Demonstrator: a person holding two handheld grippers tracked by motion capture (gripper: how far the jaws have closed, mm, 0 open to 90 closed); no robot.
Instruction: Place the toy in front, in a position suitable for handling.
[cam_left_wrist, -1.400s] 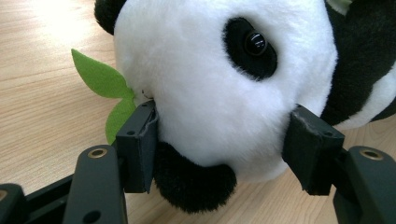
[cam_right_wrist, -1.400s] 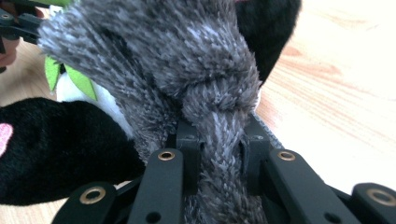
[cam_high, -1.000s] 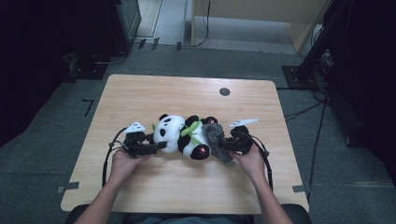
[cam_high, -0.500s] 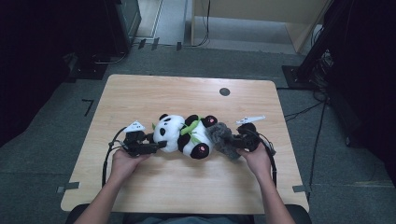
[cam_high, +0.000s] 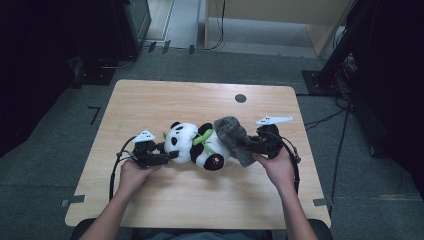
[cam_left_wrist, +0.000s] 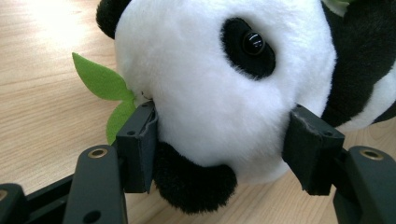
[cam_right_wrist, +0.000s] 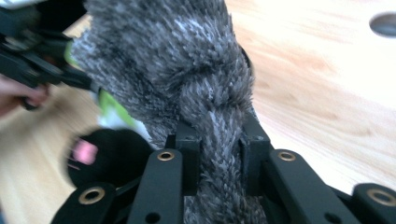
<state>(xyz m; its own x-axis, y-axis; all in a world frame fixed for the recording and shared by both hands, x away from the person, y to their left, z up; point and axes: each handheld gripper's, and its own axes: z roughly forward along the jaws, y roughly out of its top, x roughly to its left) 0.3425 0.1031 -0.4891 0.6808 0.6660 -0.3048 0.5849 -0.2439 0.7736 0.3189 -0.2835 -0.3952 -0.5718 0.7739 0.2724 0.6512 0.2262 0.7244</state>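
A black-and-white panda plush (cam_high: 192, 145) lies on its side in the middle of the wooden table (cam_high: 200, 200). A green felt leaf (cam_left_wrist: 100, 81) sticks out by its mouth. My left gripper (cam_high: 171, 155) is shut on the panda's head (cam_left_wrist: 210, 84), one pad pressing on each side, low over the table. At the panda's other end a grey fuzzy cloth (cam_high: 231, 135) rises off its body. My right gripper (cam_high: 246, 145) is shut on a bunched fold of that cloth (cam_right_wrist: 187, 65) and holds it up. The panda's black foot with a pink sole (cam_right_wrist: 86, 151) shows below it.
A small dark round hole (cam_high: 240, 98) sits in the tabletop near the far edge. Cables trail from both grippers toward the table's front. Dark equipment and cable bundles stand on the floor at the left and right of the table.
My right gripper has risen and drawn the grey cloth up from beside the panda's body. The left gripper and the panda's head have stayed where they were.
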